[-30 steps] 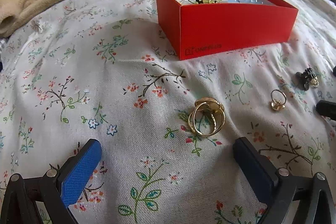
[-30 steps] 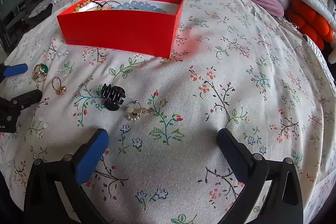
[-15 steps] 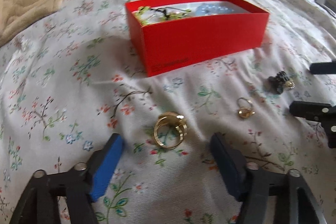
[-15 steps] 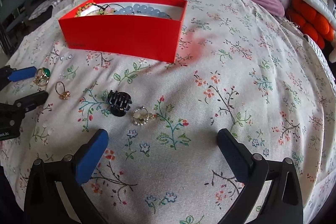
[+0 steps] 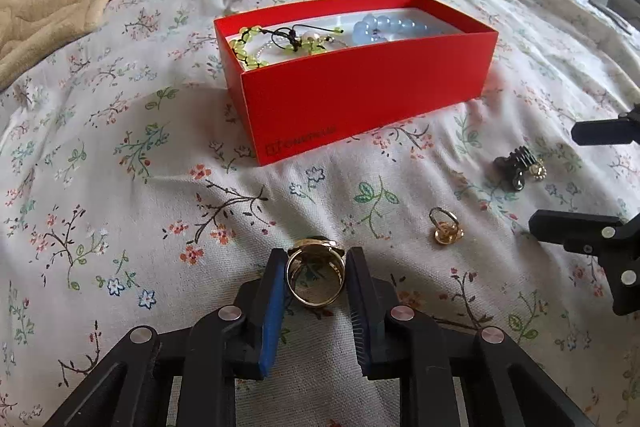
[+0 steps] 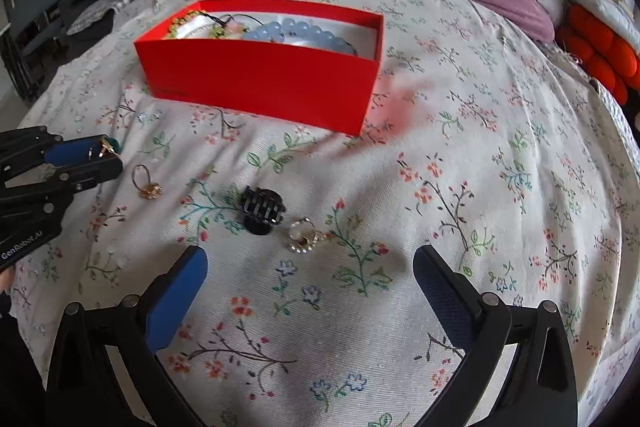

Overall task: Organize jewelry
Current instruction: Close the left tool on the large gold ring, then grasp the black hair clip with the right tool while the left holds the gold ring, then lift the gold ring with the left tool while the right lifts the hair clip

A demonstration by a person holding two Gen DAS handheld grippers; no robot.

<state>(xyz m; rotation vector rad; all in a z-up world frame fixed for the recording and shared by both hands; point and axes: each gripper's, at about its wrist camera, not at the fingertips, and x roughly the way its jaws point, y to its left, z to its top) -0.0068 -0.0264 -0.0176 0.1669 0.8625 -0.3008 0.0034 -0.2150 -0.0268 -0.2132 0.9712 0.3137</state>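
A chunky gold ring stands on edge on the floral bedspread, between the blue pads of the left gripper, whose jaws are closing against its sides; its green stone shows only from the right wrist view. At one o'clock from it lies a thin gold ring, and further that way a black toothed hair clip half hides a pearly ring. The right gripper hovers wide open over bare cloth. At twelve o'clock the red cardboard box holds green beads and pale blue beads, partly cut off by its wall.
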